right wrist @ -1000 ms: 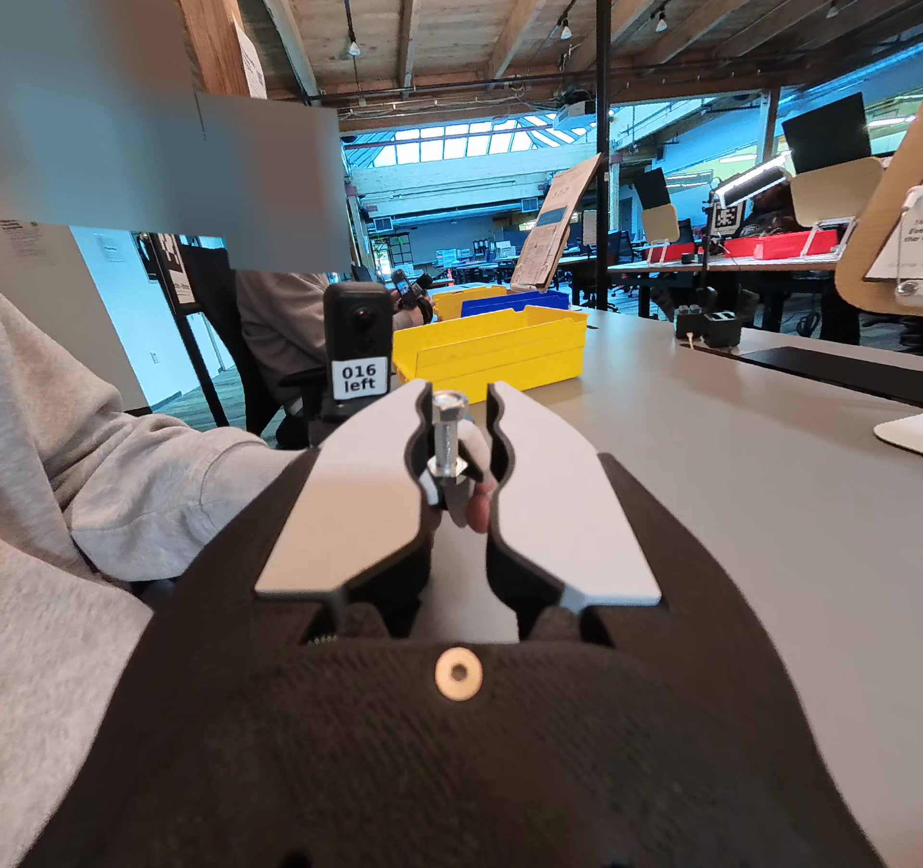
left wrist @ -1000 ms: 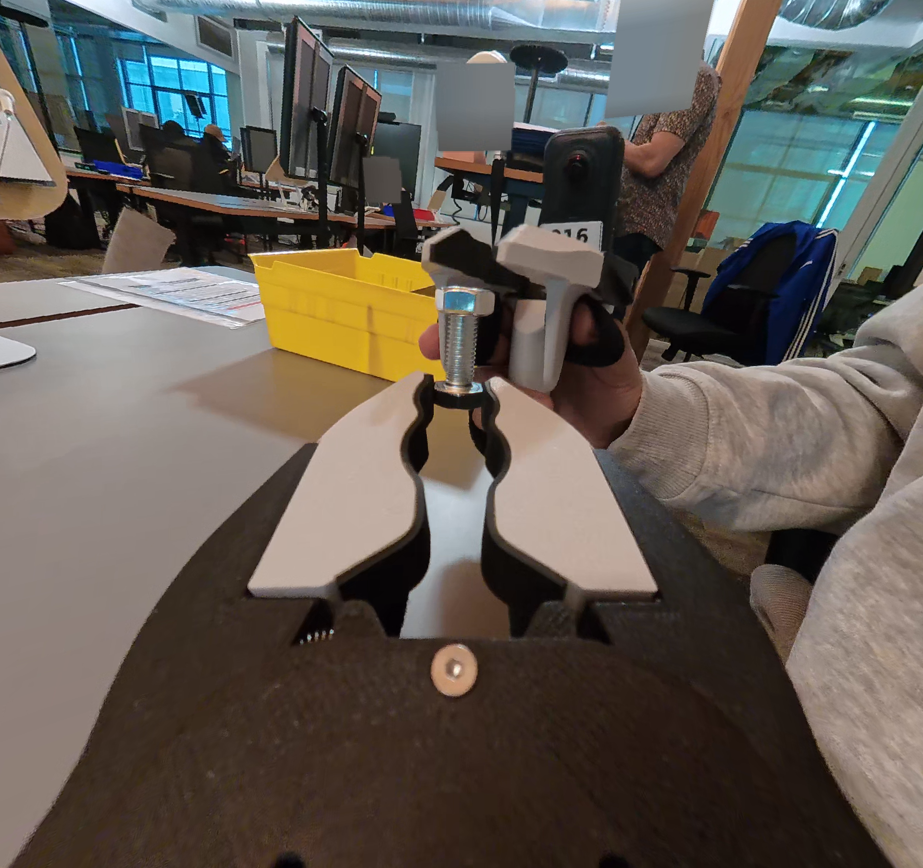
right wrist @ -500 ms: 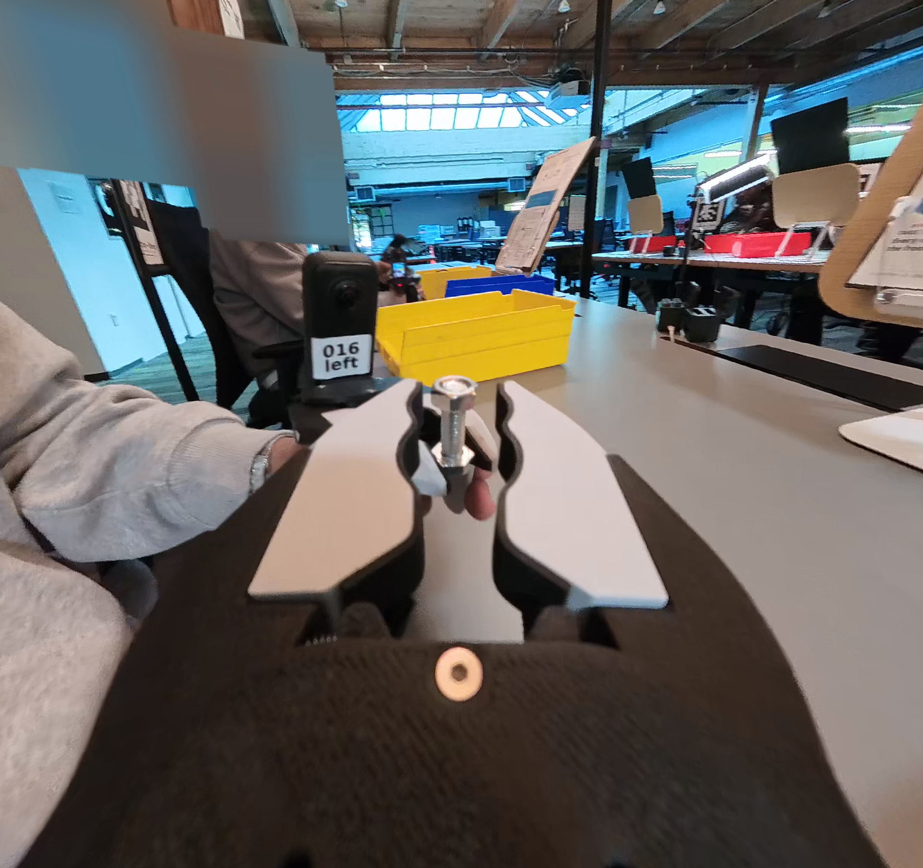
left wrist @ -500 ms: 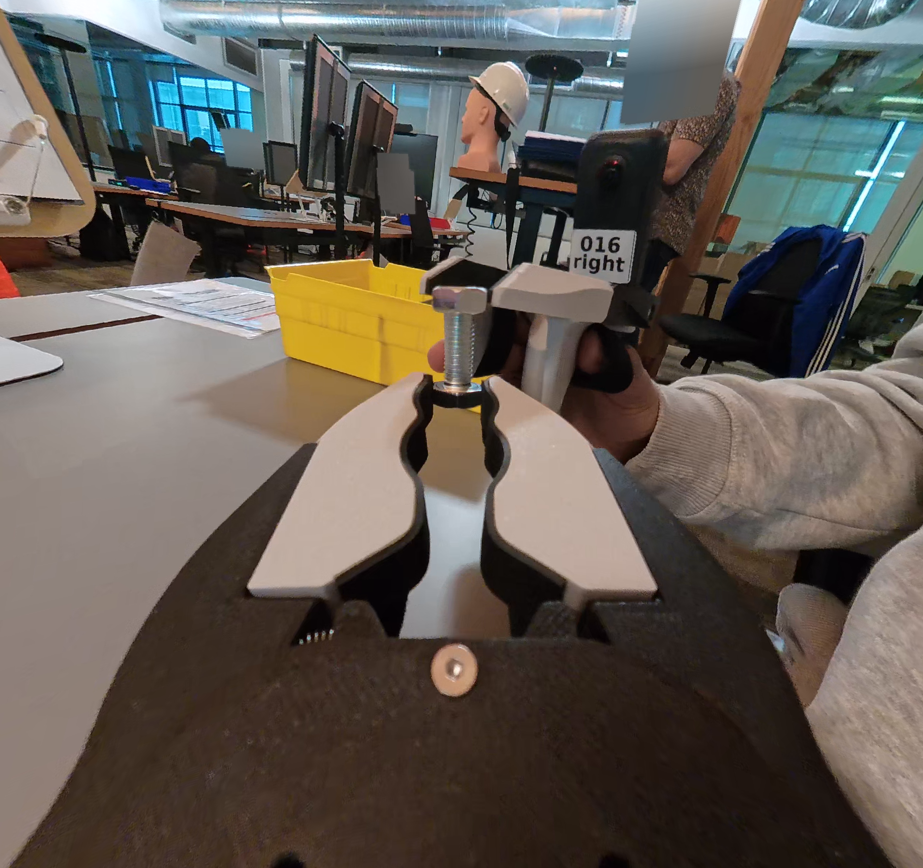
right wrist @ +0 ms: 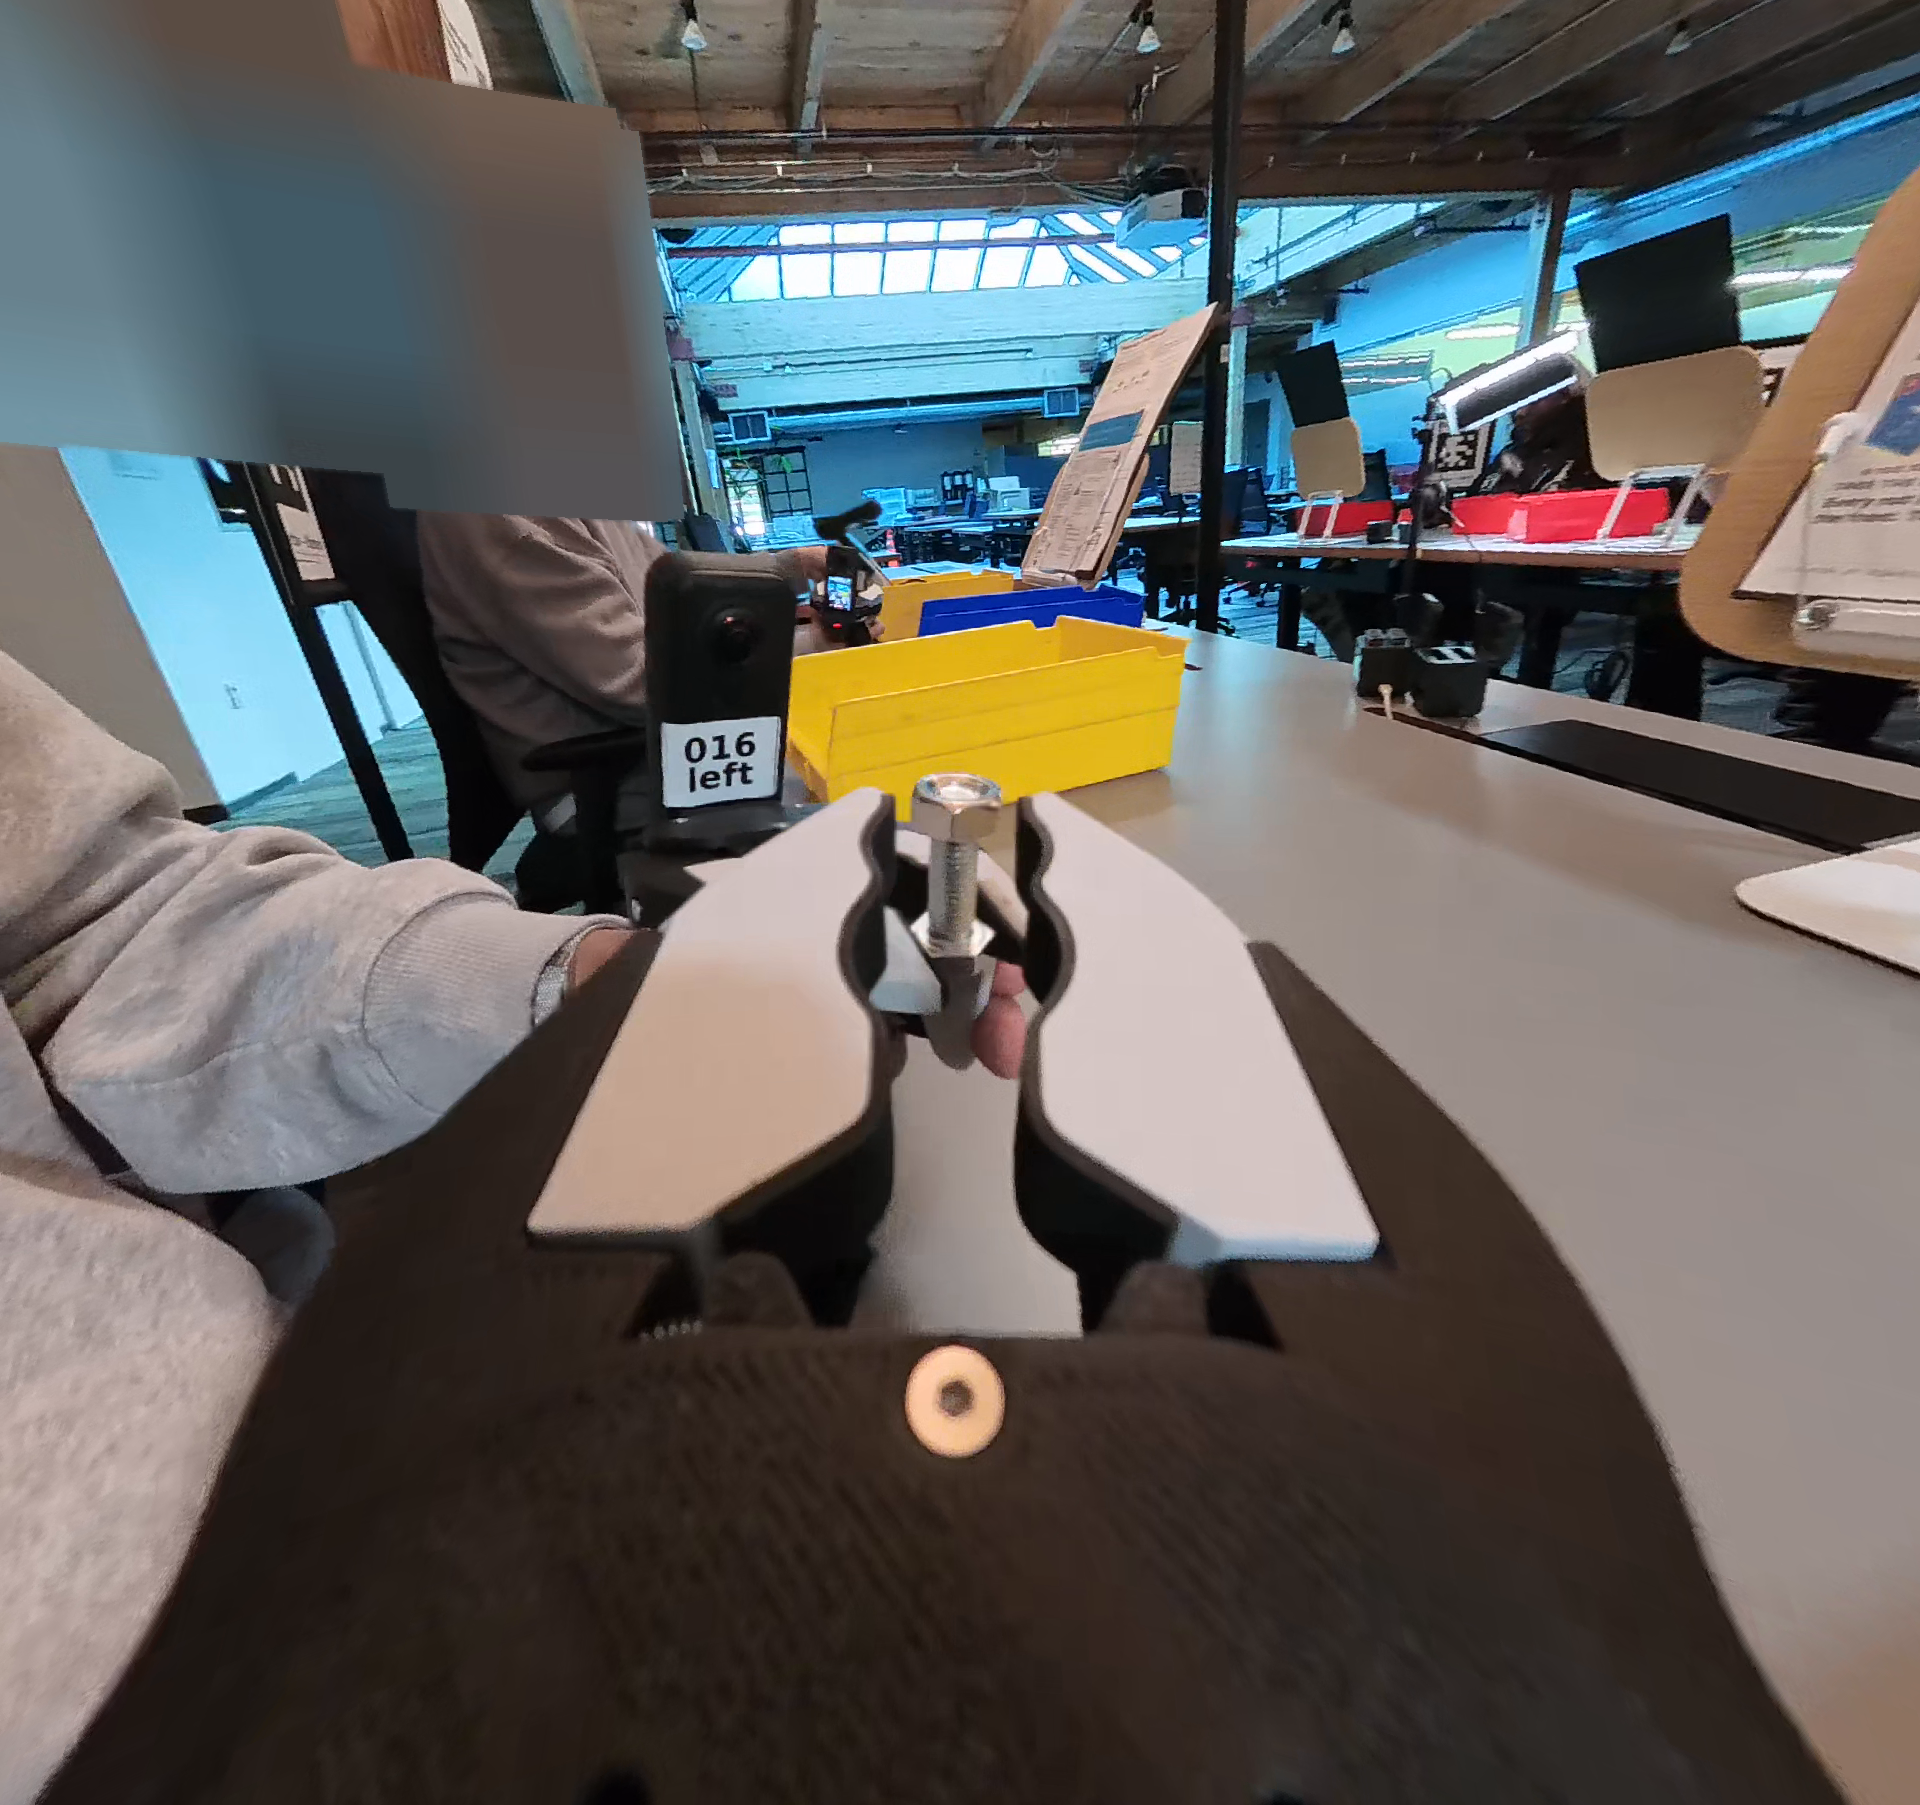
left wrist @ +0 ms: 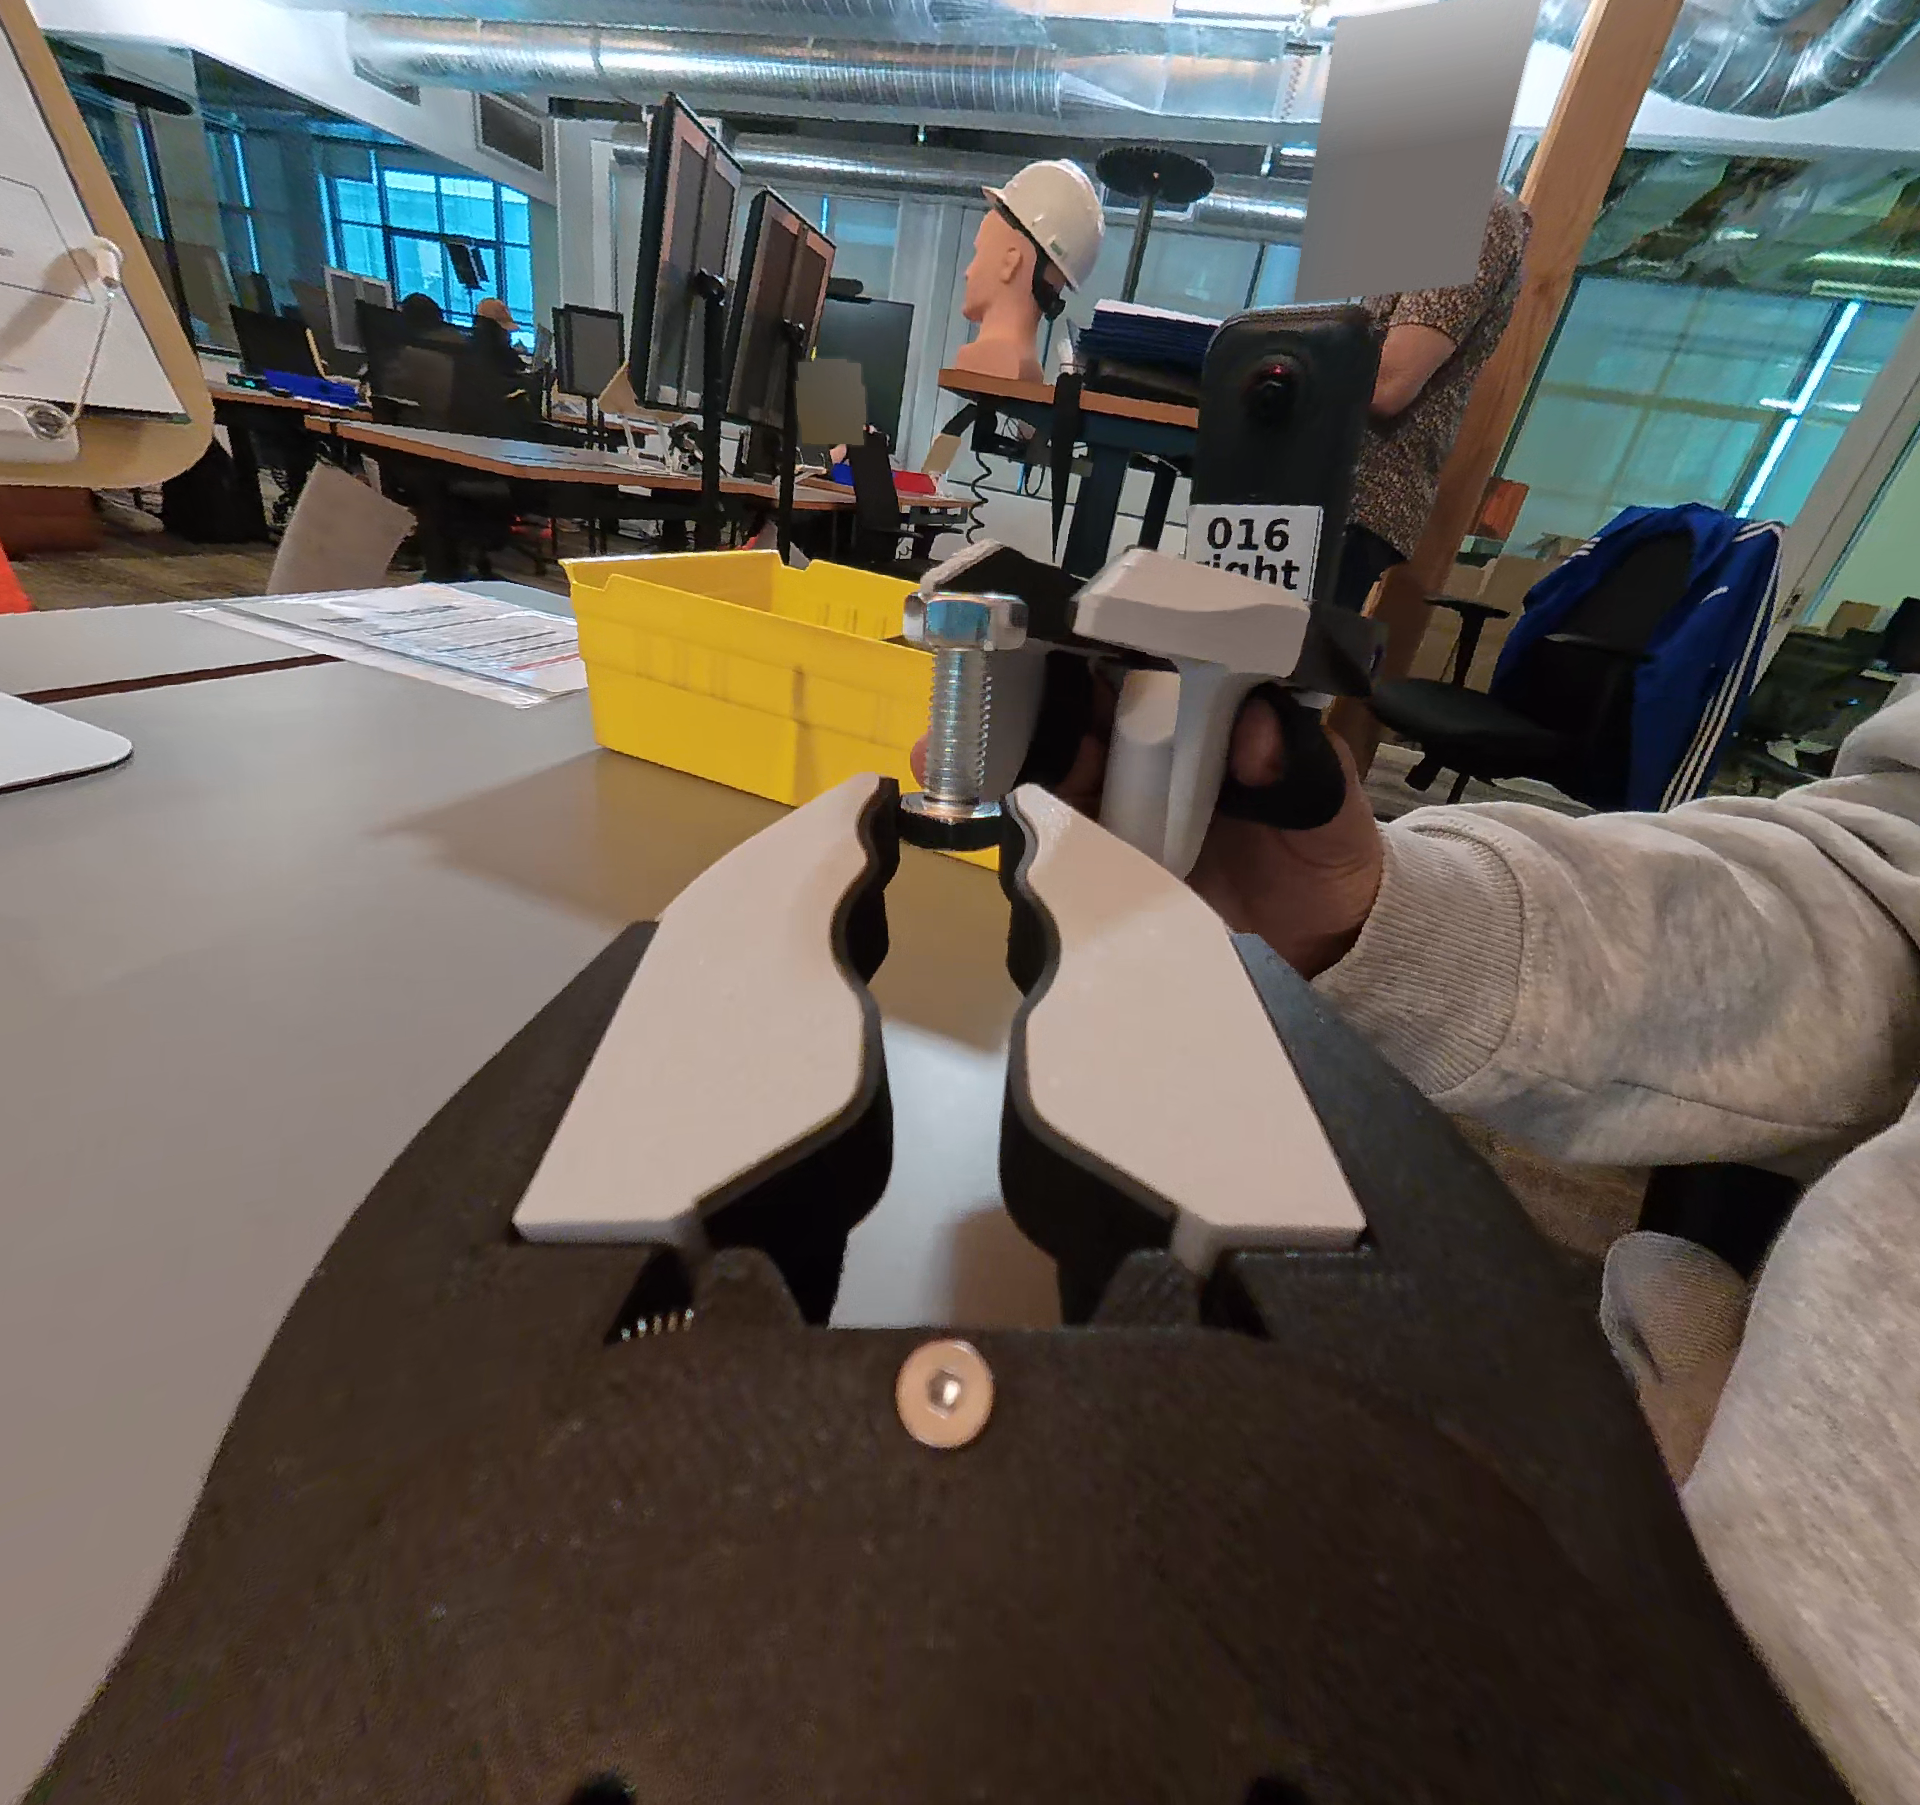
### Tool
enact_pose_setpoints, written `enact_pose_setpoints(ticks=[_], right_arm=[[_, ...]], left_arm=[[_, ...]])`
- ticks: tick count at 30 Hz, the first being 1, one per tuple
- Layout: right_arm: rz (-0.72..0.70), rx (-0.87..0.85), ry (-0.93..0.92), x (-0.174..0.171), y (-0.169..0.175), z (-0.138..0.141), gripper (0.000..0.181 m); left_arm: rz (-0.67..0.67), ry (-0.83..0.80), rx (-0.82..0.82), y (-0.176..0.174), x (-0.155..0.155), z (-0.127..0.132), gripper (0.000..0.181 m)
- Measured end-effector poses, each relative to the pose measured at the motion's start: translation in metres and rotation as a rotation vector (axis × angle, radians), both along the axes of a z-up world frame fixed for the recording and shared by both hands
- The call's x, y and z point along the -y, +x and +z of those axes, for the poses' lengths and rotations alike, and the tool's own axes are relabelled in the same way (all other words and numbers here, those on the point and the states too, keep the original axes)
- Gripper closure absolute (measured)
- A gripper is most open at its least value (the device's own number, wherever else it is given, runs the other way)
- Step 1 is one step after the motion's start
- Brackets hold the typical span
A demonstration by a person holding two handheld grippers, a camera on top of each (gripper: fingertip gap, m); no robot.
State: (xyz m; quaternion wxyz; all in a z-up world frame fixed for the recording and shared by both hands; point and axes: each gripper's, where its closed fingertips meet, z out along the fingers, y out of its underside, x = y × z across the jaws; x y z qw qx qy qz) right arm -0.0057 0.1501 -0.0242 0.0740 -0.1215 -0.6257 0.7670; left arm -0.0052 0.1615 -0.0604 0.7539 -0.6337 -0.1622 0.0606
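Observation:
A silver hex bolt (left wrist: 956, 706) stands upright above the grey table (left wrist: 260, 924). My left gripper (left wrist: 948, 801) is shut on a nut (left wrist: 948, 808) at the lower end of the bolt's thread. My right gripper (right wrist: 956, 815) is shut on the bolt's hex head (right wrist: 956, 799). In the right wrist view the nut (right wrist: 951, 940) sits below, pinched by the left gripper's fingers (right wrist: 902, 981). In the left wrist view the right gripper's grey finger (left wrist: 1195, 617) shows beside the bolt head, with a hand in a grey sleeve (left wrist: 1610, 976) behind it.
A yellow bin (left wrist: 727, 675) stands on the table just beyond the bolt; it also shows in the right wrist view (right wrist: 987, 706) with a blue bin (right wrist: 1029, 607) behind. Paper sheets (left wrist: 416, 628) and a white pad (left wrist: 52, 747) lie far left. A black mat (right wrist: 1683, 779) lies right. Less than 4 cm separates the two grippers' tips.
The right gripper has swung a little around the bolt and both views have shifted slightly. The bolt stays upright, held at head and nut as before.

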Motion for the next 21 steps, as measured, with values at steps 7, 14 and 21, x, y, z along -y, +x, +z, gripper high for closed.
enact_pose_setpoints(ticks=[7,14,21], right_arm=[[-0.020,0.004,0.024,0.002,0.000,-0.004,0.162],[-0.148,0.102,-0.025,-0.033,-0.023,-0.007,0.169],[-0.196,0.075,-0.021,-0.051,-0.008,-0.004,0.165]], left_arm=[[-0.014,-0.013,0.001,0.002,-0.009,-0.002,0.162],[-0.038,0.034,0.017,-0.007,-0.015,0.005,0.163],[-0.099,0.027,0.012,-0.007,-0.038,0.004,0.162]])
